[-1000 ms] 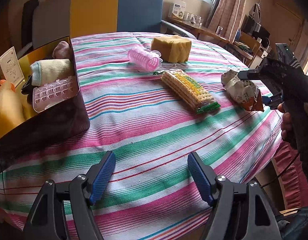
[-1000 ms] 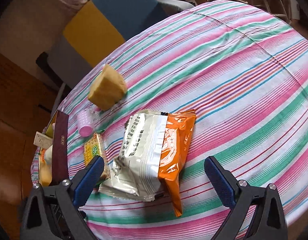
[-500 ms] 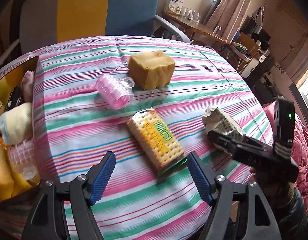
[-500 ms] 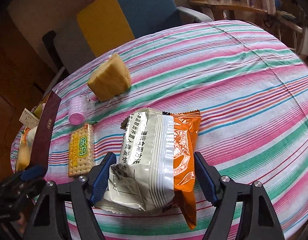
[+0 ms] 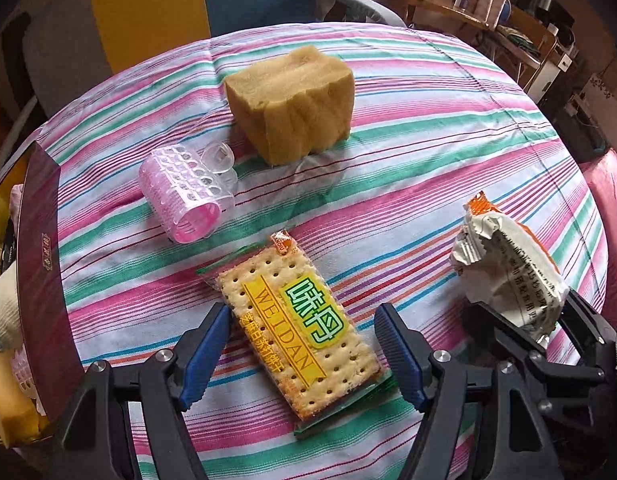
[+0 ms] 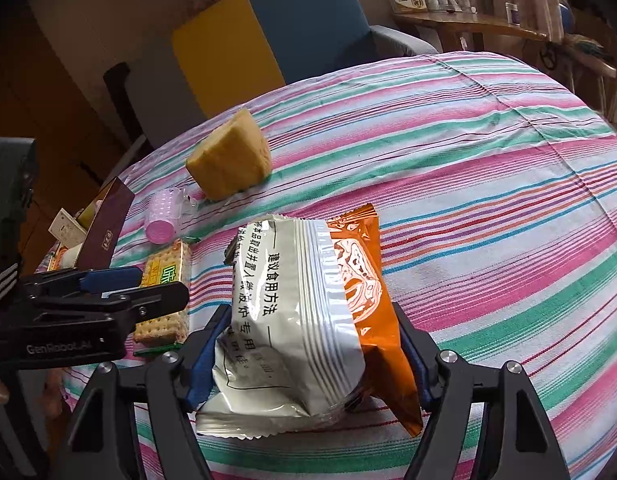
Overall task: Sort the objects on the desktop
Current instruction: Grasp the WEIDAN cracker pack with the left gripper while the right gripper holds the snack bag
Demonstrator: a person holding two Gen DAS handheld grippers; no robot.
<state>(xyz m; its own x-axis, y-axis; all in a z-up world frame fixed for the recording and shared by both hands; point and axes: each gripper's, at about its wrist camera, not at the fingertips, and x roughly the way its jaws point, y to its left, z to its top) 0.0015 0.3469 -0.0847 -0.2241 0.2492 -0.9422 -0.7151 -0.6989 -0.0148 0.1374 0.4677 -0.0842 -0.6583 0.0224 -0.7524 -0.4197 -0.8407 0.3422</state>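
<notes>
Two grippers, right gripper (image 6: 308,356) closing on snack bag (image 6: 296,312), left gripper (image 5: 304,352) astride cracker pack (image 5: 300,328)

Glossy foil snack bag (image 6: 292,312), woven cotton tablecloth (image 6: 488,184)

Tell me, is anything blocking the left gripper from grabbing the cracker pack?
Nothing visible is in the way. The left gripper already has its open jaws on either side of the cracker pack, not pressing it. The pink curler and sponge lie farther off.
</notes>
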